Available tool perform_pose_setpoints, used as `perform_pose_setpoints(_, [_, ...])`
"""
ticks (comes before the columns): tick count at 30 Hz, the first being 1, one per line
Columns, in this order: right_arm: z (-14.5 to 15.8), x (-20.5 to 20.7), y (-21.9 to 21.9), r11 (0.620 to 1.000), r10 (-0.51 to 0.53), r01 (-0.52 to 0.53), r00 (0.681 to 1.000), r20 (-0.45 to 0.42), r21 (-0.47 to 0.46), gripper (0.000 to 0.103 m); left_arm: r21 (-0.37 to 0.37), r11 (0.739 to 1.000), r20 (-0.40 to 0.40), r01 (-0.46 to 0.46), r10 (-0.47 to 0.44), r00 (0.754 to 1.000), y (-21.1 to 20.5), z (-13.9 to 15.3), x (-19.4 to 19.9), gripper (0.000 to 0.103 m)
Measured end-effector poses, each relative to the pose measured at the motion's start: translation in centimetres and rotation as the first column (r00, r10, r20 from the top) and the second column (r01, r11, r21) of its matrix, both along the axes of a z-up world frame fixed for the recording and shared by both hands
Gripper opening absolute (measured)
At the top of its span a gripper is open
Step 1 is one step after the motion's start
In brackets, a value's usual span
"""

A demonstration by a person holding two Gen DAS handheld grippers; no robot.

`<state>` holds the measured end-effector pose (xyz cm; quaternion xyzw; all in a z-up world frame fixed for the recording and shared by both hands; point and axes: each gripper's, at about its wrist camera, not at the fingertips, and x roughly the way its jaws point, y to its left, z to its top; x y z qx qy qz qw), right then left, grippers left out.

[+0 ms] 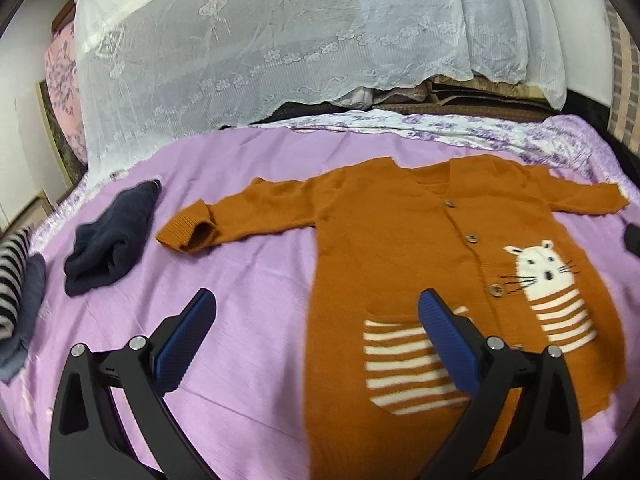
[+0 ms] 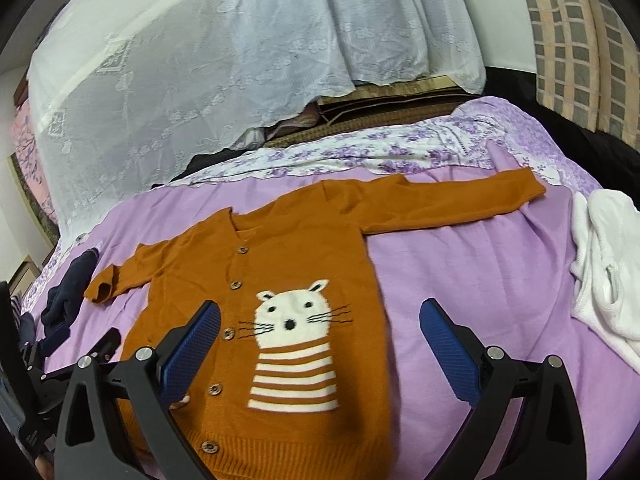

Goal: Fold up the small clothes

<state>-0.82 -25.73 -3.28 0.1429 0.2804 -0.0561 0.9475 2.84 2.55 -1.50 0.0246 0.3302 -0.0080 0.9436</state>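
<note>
A small orange knit cardigan [image 1: 384,232] with a white cat design and a striped pocket lies flat, front up, on the purple bedsheet [image 1: 240,280], both sleeves spread out. It also shows in the right wrist view [image 2: 304,248]. My left gripper [image 1: 316,312] is open and empty above the cardigan's lower left edge, one finger over the pocket. My right gripper [image 2: 320,324] is open and empty above the cat design and the cardigan's right edge.
A folded dark navy garment [image 1: 112,240] lies left of the cardigan. A striped garment [image 1: 12,280] sits at the far left edge. A white garment [image 2: 604,268] lies to the right. Lace-covered bedding [image 1: 280,40] is piled behind.
</note>
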Motion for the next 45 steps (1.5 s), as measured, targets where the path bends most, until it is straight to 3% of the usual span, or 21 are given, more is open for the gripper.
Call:
perform_pose_setpoints(6, [0.5,0.8,-2.3,1.0,-0.014,0.014,1.0,-0.001,-0.012,0.1,0.03,1.0,-0.044,-0.01,0.011,0.999,1.6,0.0,2.8,0.099])
perform_pose_setpoints(10, [0.2,2.6,-4.4,1.0,0.02,-0.02,0.999,-0.046,0.012,0.1,0.094,0.994,-0.033,-0.056,0.059,0.998,3.4,-0.3,6.1,0.099])
perform_pose_setpoints(12, [0.0,3.3,-5.9,0.999,0.001,0.001,0.998,-0.061,0.033,0.1,0.138,0.988,-0.074,-0.076,0.086,0.994,4.8,-1.2,8.6,0.099])
perform_pose_setpoints(18, [-2.2,3.7,-9.6,0.975,-0.051,0.068,0.995,-0.084,0.212,0.1,0.241,0.946,-0.087,-0.218,0.245,0.966,10.0,-3.0,14.2,0.099])
perform_pose_setpoints(19, [-2.5,3.8,-9.7,0.974,-0.05,0.068,0.995,-0.091,0.215,0.1,0.311,0.911,-0.06,-0.269,0.301,0.952,10.9,-2.9,15.0,0.099])
perform_pose_setpoints(20, [-2.8,3.9,-9.7,0.974,-0.051,0.07,0.994,-0.096,0.213,0.1,0.371,0.853,-0.015,-0.367,0.4,0.916,12.7,-2.8,16.0,0.099])
perform_pose_setpoints(21, [-3.0,3.9,-9.7,0.977,-0.054,0.073,0.994,-0.095,0.203,0.1,0.365,0.825,-0.008,-0.43,0.465,0.885,14.6,-2.6,16.5,0.099])
perform_pose_setpoints(24, [-2.9,3.8,-9.3,0.984,-0.059,0.072,0.995,-0.085,0.163,0.1,0.243,0.789,-0.066,-0.564,0.594,0.802,20.4,-1.3,17.0,0.099])
perform_pose_setpoints(26, [-2.9,4.0,-9.1,0.987,-0.049,0.061,0.995,-0.082,0.148,0.1,0.24,0.757,-0.038,-0.608,0.633,0.773,21.5,-0.1,16.6,0.099])
perform_pose_setpoints(27, [-3.0,4.2,-9.1,0.988,-0.043,0.055,0.996,-0.084,0.147,0.1,0.232,0.76,-0.028,-0.607,0.629,0.777,21.3,0.5,16.4,0.099])
perform_pose_setpoints(29, [-3.1,4.4,-9.2,0.987,-0.045,0.058,0.995,-0.088,0.152,0.1,0.179,0.831,-0.032,-0.527,0.54,0.841,19.0,1.2,16.0,0.099])
perform_pose_setpoints(31, [-3.2,4.5,-9.6,0.984,-0.061,0.075,0.994,-0.094,0.163,0.1,0.189,0.898,-0.006,-0.397,0.405,0.914,15.9,1.3,16.0,0.099])
perform_pose_setpoints(33, [-3.3,4.3,-10.1,0.98,-0.074,0.09,0.992,-0.098,0.18,0.1,0.31,0.902,-0.006,-0.3,0.317,0.948,11.6,-0.6,17.5,0.099])
perform_pose_setpoints(34, [-3.3,4.2,-10.2,0.978,-0.078,0.095,0.992,-0.097,0.184,0.1,0.313,0.924,-0.064,-0.221,0.253,0.965,10.0,-2.0,18.5,0.099])
perform_pose_setpoints(35, [-3.2,4.2,-10.3,0.977,-0.083,0.1,0.992,-0.096,0.186,0.1,0.319,0.931,-0.098,-0.178,0.22,0.971,9.5,-2.6,18.8,0.099])
perform_pose_setpoints(36, [-3.2,4.3,-10.4,0.977,-0.086,0.103,0.992,-0.097,0.185,0.1,0.361,0.918,-0.112,-0.167,0.22,0.969,8.9,-3.6,19.7,0.099])
perform_pose_setpoints(38, [-3.2,4.2,-10.3,0.978,-0.082,0.099,0.992,-0.098,0.184,0.1,0.485,0.831,-0.063,-0.274,0.346,0.936,10.1,-5.1,21.9,0.099])
perform_pose_setpoints(40, [-3.1,4.2,-10.4,0.98,-0.08,0.096,0.992,-0.094,0.176,0.1,0.467,0.795,-0.066,-0.386,0.467,0.882,13.2,-5.0,23.4,0.099])
perform_pose_setpoints(42, [-3.0,4.1,-10.6,0.98,-0.095,0.108,0.992,-0.086,0.166,0.1,0.381,0.732,-0.075,-0.565,0.633,0.77,18.4,-3.8,24.0,0.099])
perform_pose_setpoints(43, [-3.0,4.1,-10.8,0.979,-0.1,0.113,0.991,-0.085,0.167,0.1,0.312,0.721,-0.074,-0.619,0.668,0.741,20.2,-2.8,23.5,0.099])
perform_pose_setpoints(45, [-3.1,4.4,-11.4,0.975,-0.111,0.127,0.99,-0.092,0.185,0.1,0.2,0.745,-0.082,-0.636,0.66,0.747,21.3,-1.2,22.2,0.099])
